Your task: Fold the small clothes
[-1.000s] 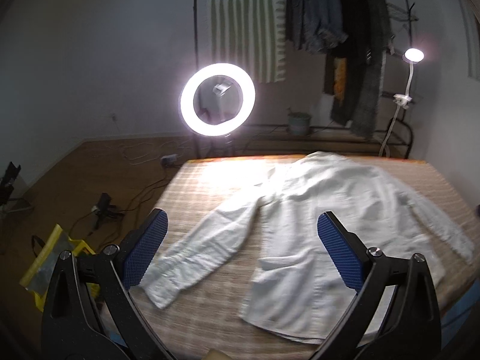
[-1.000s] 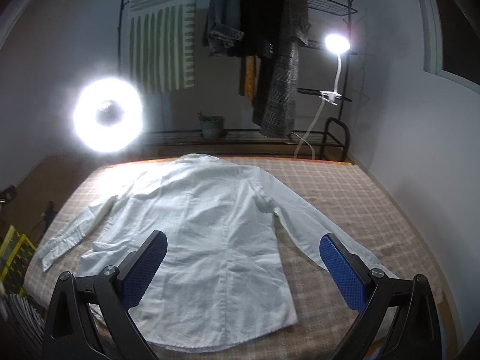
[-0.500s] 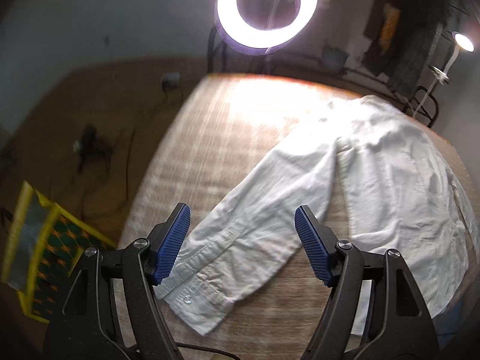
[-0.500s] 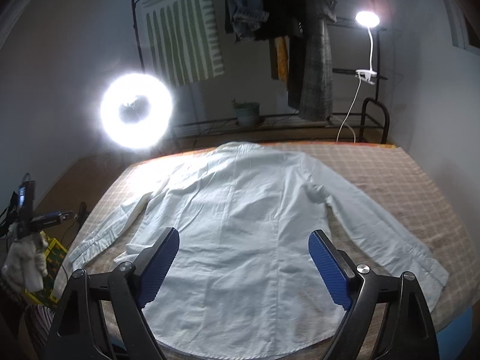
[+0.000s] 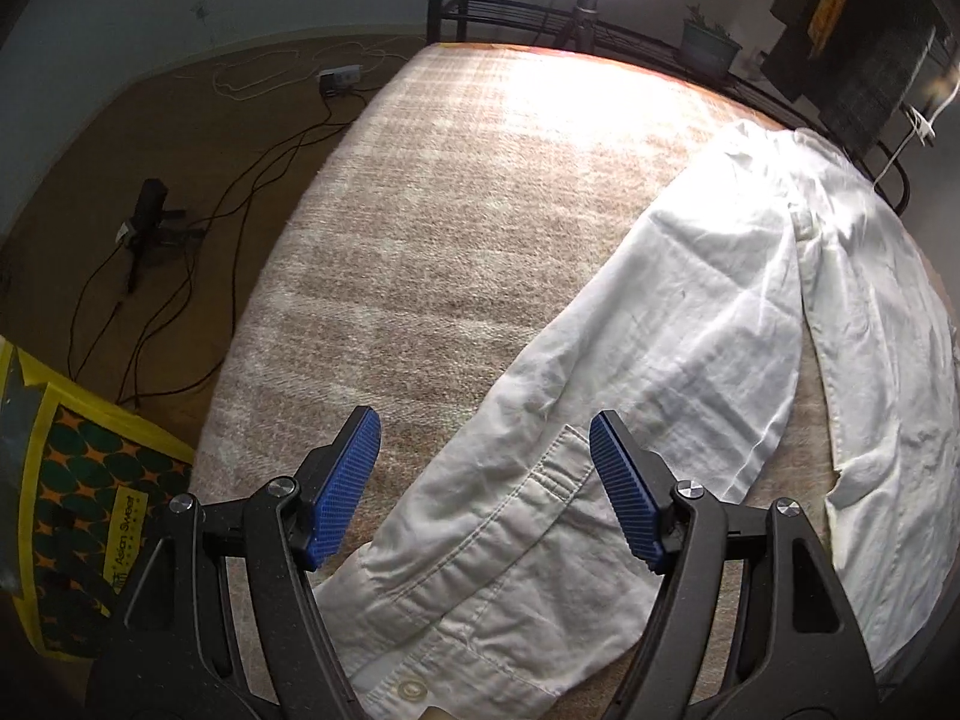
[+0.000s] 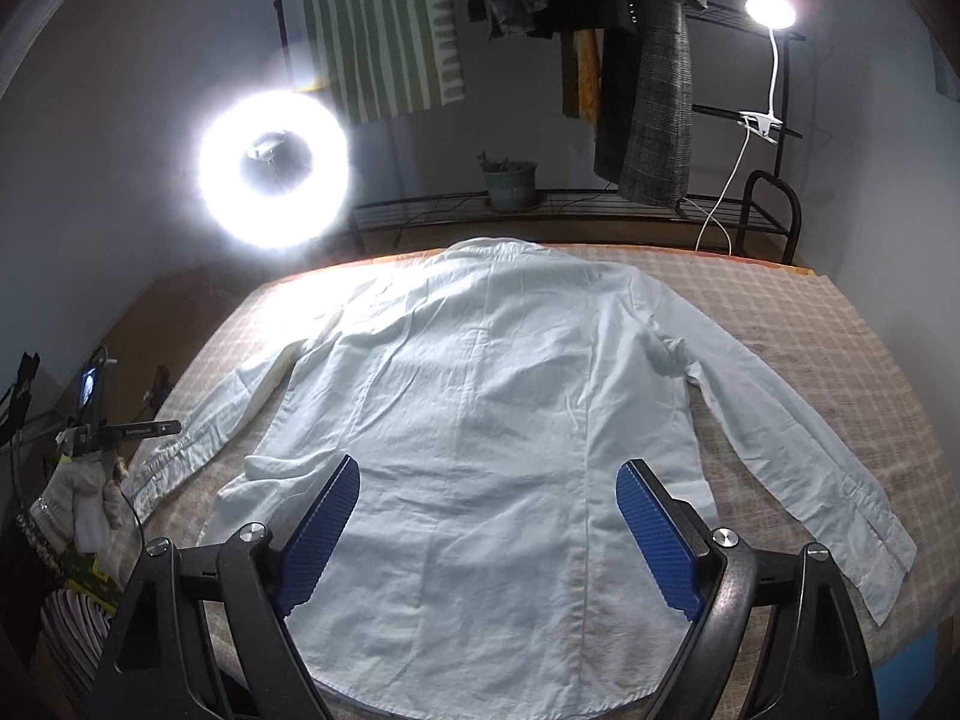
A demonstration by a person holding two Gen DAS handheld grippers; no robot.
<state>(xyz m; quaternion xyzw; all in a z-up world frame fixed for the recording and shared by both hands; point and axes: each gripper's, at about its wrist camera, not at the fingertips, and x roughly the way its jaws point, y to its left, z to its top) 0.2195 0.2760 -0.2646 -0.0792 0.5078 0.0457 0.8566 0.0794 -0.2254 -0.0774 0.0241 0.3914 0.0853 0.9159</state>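
Note:
A white long-sleeved shirt point(image 6: 498, 396) lies flat, back up, on a checked bed cover point(image 6: 810, 324), collar at the far end and both sleeves spread out. My left gripper point(image 5: 485, 456) is open, low over the cuff point(image 5: 480, 570) of the shirt's left sleeve, with the cuff between its blue fingers point(image 5: 345, 486). My right gripper point(image 6: 487, 516) is open and empty above the shirt's hem, near the front edge of the bed.
A bright ring light point(image 6: 273, 168) stands behind the bed's far left corner. A clothes rack with hanging garments point(image 6: 648, 60) and a clip lamp point(image 6: 771, 12) stand behind the bed. Cables point(image 5: 180, 252) and a yellow bag point(image 5: 78, 498) lie on the floor at the left.
My left gripper has swung down and left, from a view across the whole shirt to close over the left sleeve cuff. My right gripper has drifted slightly and narrowed a little.

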